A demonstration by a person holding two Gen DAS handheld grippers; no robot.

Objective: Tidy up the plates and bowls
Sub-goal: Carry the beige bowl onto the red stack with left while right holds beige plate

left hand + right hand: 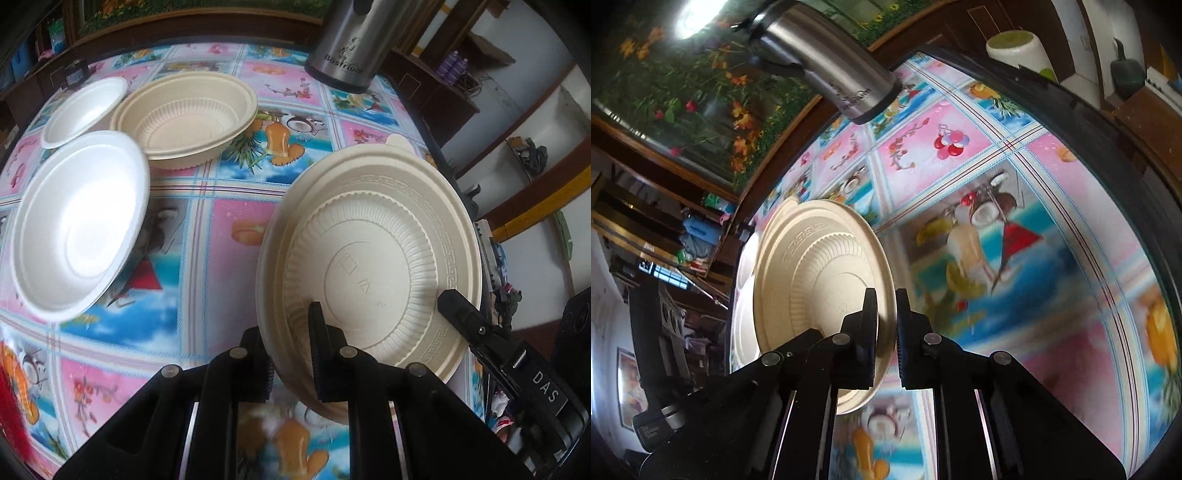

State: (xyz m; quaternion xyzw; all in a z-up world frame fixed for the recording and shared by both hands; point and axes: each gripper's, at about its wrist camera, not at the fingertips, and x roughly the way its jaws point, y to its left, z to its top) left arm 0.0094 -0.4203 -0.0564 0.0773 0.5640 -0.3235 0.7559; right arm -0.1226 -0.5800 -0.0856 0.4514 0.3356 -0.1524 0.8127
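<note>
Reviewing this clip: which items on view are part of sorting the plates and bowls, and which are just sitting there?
Part of the job: beige plate clamped by both grippers, left gripper, right gripper; beige bowl; large white plate; small white plate.

Just lying about: steel flask; patterned tablecloth.

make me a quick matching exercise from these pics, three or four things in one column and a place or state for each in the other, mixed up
Things:
1. beige plate
2. beige ribbed bowl
3. steel flask
4. nearest white bowl

Places or states:
a. standing at the table's far edge
b. left side, tilted, nearest the camera
c. held on edge by both grippers
d. resting on the tablecloth between a white bowl and the flask

Pairs: 1-c, 2-d, 3-a, 4-b
</note>
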